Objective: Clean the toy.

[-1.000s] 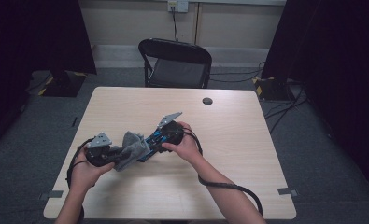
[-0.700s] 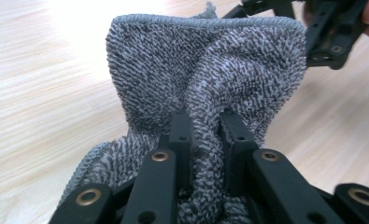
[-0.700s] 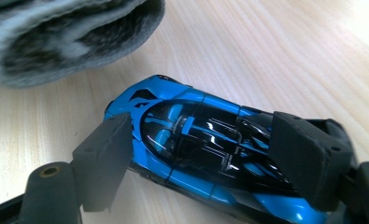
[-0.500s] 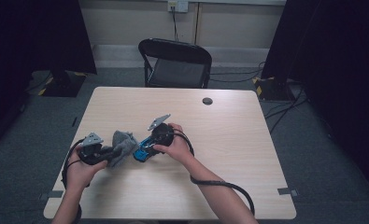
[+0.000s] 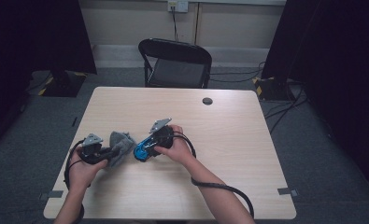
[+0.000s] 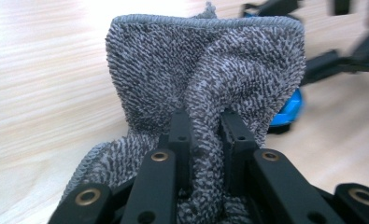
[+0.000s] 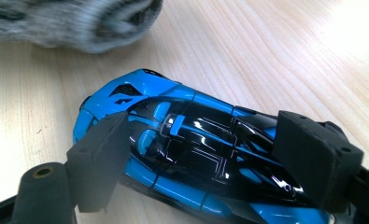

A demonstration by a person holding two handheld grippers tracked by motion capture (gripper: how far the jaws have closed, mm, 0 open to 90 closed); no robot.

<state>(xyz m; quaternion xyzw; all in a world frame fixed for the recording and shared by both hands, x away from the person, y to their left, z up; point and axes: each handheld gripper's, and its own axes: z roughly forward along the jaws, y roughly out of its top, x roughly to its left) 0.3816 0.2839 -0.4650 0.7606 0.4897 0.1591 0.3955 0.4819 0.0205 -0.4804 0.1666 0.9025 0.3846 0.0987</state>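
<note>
My left gripper (image 6: 205, 126) clamps the cloth (image 6: 205, 70); my right gripper (image 7: 210, 154) straddles the car (image 7: 191, 154) on the tabletop (image 5: 229, 121), seemingly gripping it. Next: wiping the car.

Each claw is matte black, the left claw (image 6: 205, 140) with slim jaws studded with brass-ringed screws, the right claw (image 7: 201, 163) with blocky foam-like pads. A grey three-cornered plate (image 5: 159, 124) tops each. Thick black cables (image 5: 219, 189) trail past bare, sleeveless forearms.

Grey cloth (image 6: 205, 70) bunched – blue toy car (image 7: 191, 149) flat
</note>
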